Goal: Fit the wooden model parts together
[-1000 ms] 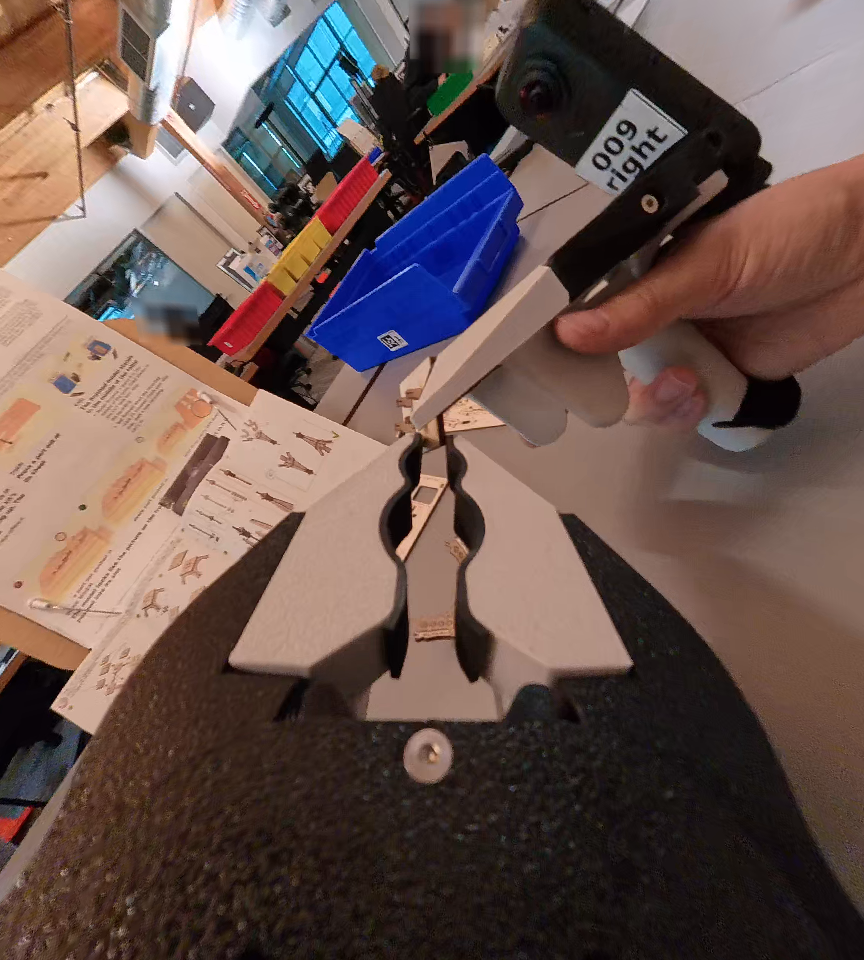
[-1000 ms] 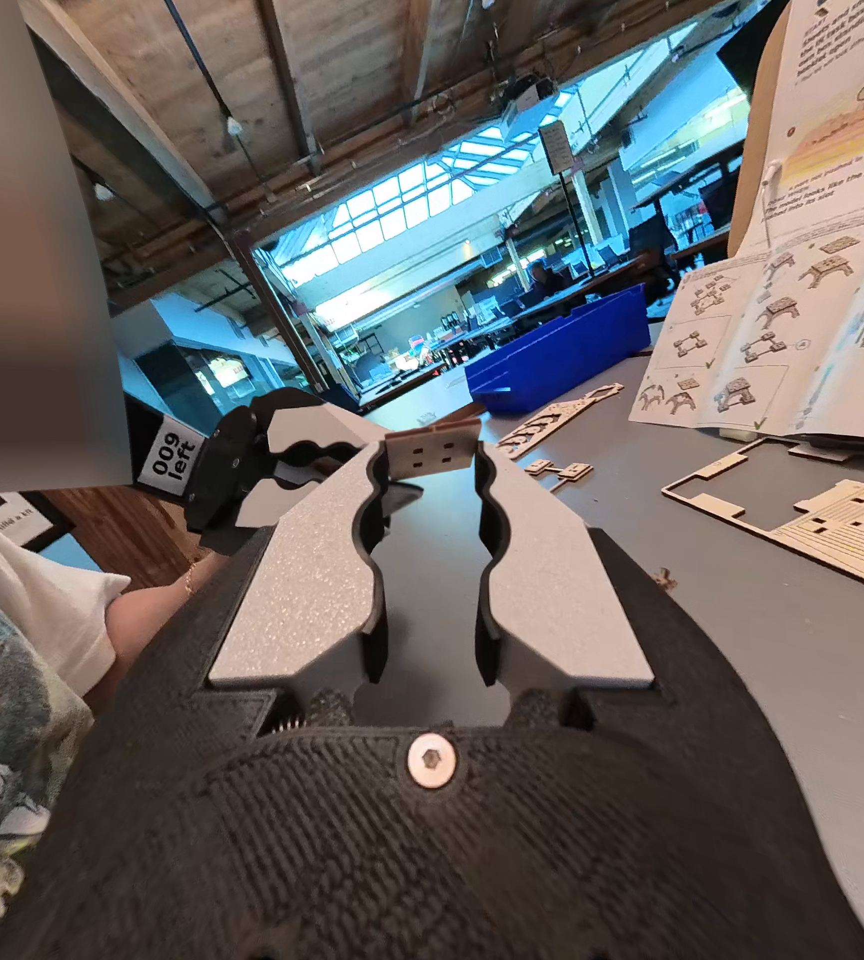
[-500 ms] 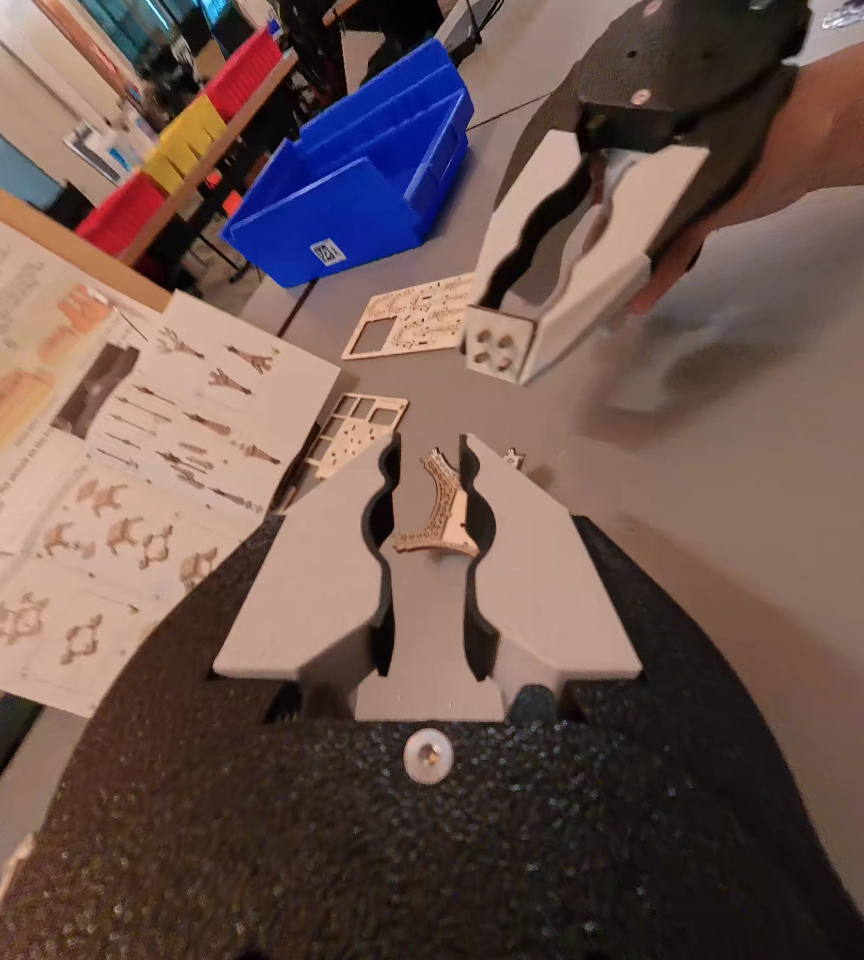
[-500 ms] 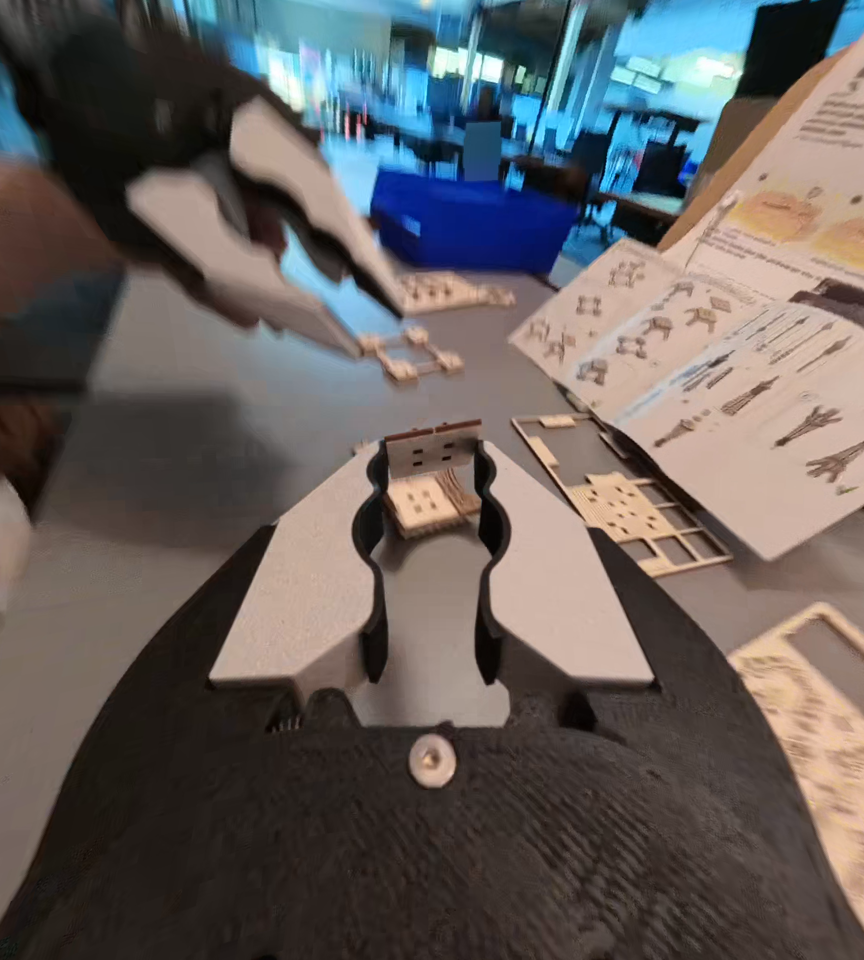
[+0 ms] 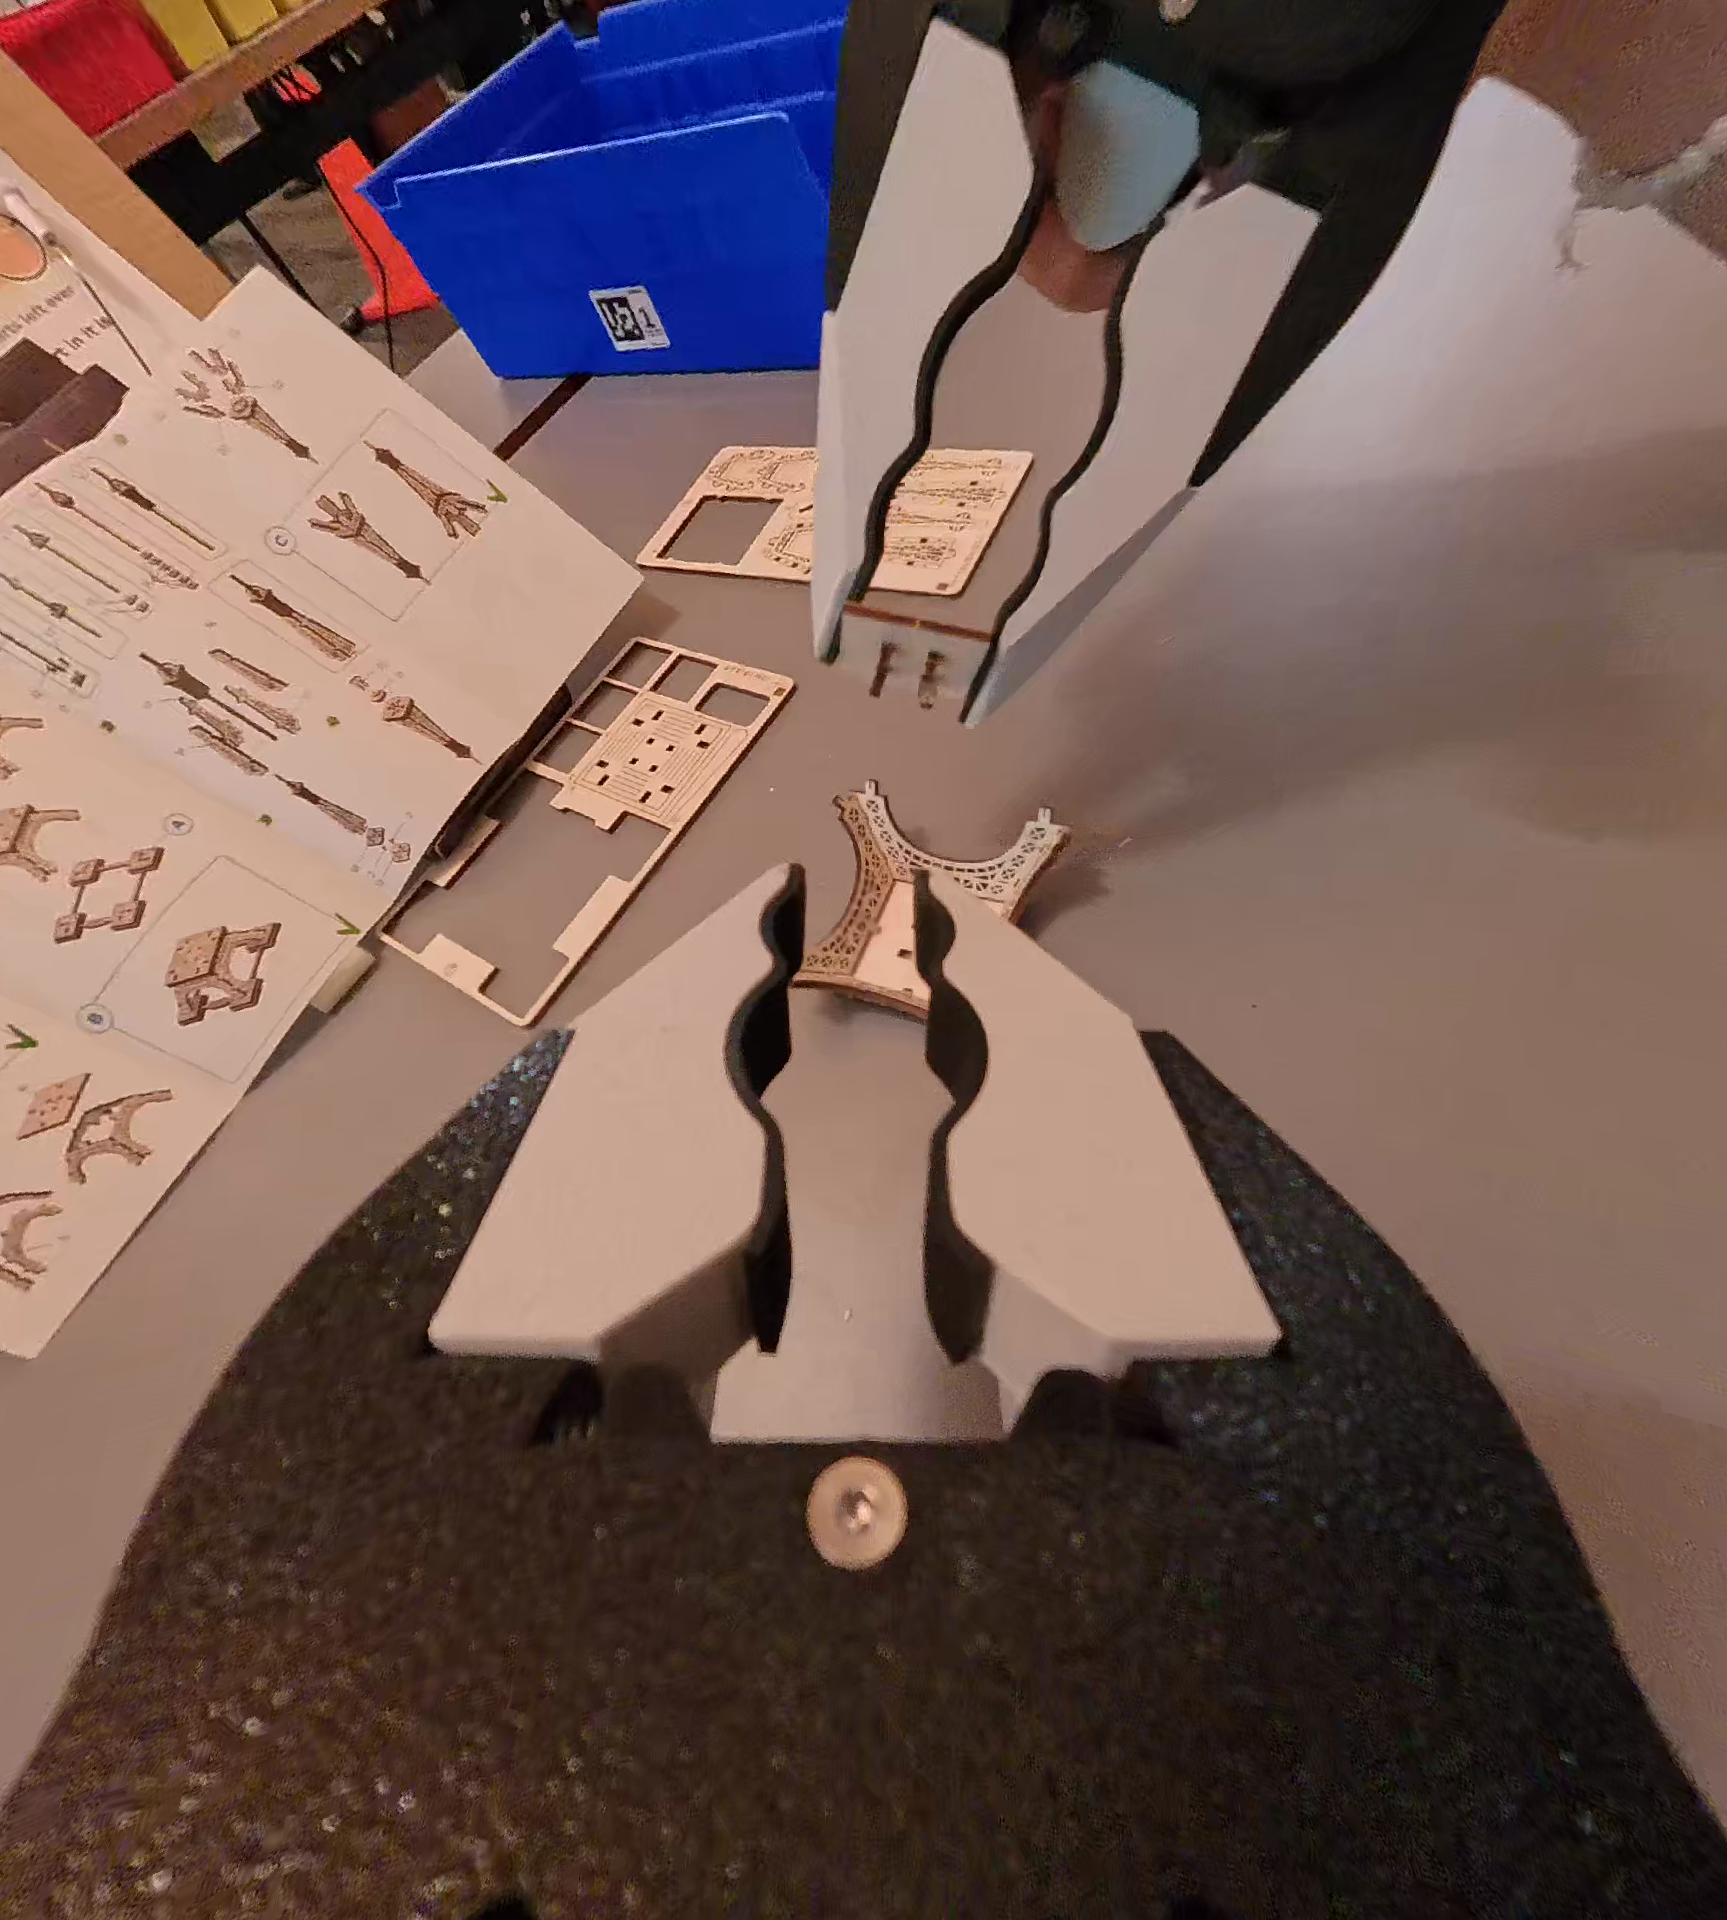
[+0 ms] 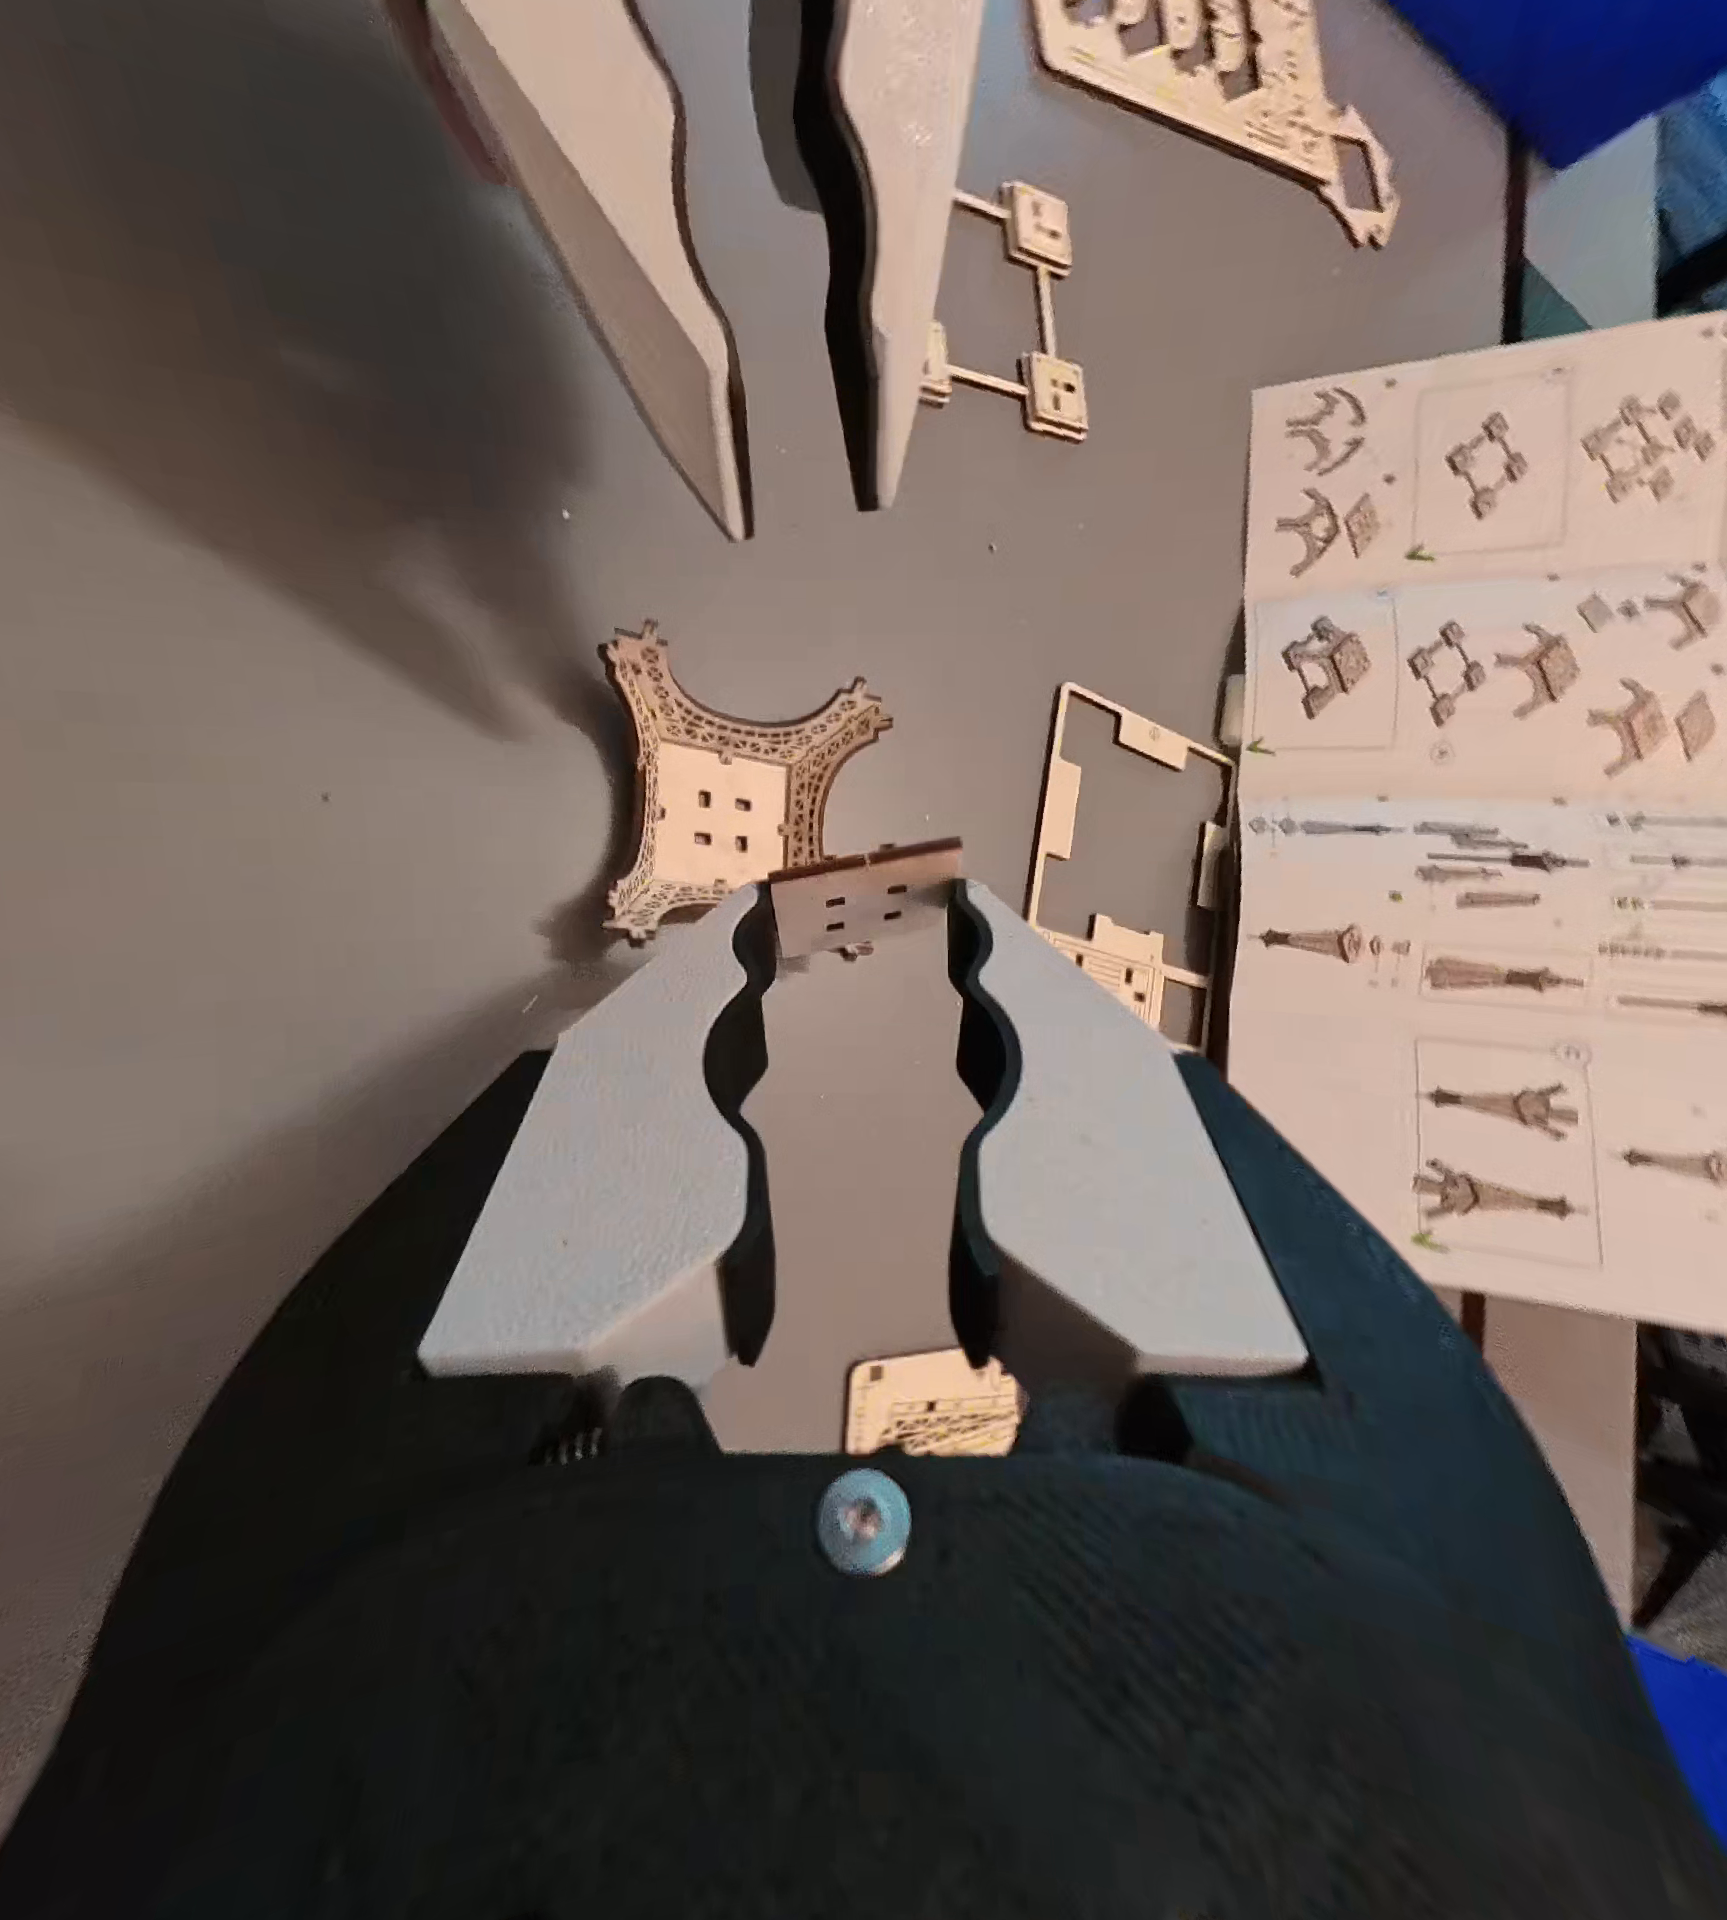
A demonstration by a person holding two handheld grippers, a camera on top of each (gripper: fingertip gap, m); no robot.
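Both tools (formerly raised) now tabletop-aimed.

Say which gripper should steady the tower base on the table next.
Probably left gripper: open, empty, tips straddling the tower base. Right gripper is shut on the slotted plate.

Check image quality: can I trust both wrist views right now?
Left wrist view: sharp on the lattice tower base; wide-angle bending at the edges. Right wrist view: the slotted wooden plate in the right gripper is sharp; left side smeared, instruction sheet soft.
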